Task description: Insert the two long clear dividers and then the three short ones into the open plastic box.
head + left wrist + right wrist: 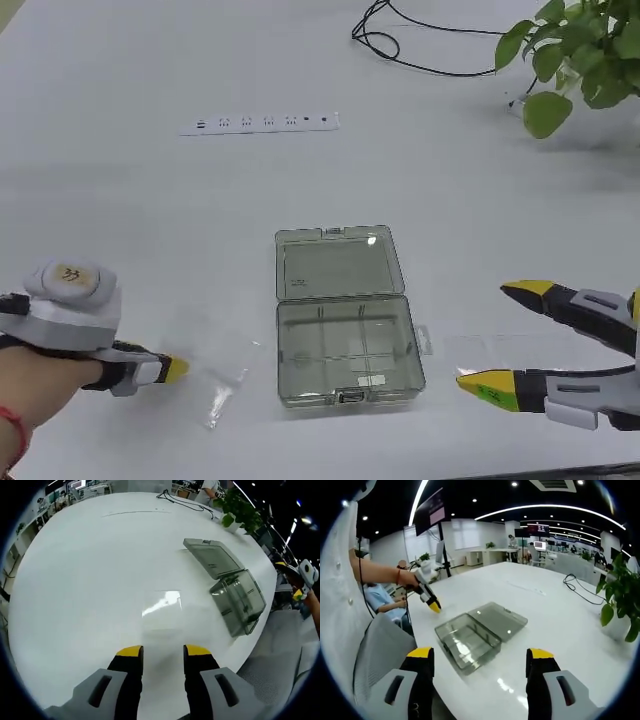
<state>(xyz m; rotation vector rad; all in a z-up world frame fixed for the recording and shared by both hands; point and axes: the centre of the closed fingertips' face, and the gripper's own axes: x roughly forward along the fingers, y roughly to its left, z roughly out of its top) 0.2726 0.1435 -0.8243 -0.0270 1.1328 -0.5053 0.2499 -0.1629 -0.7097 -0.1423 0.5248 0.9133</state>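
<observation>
Open box [320,392] sits ready for loading; left tongs [162,652], narrowly parted and empty, face apparent clear dividers [222,390]; right tongs [500,338], wide and empty, hover beside it.

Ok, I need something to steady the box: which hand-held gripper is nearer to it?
Right. The right hand-held gripper hangs open just to the right of the box; the left hand-held gripper is farther off on its left.

Nothing here can be read. The round cap [70,277] on the left tool [172,370] bears a gold mark (too blurred to decipher); the white label [370,380] inside the box [281,350] is illegible.
</observation>
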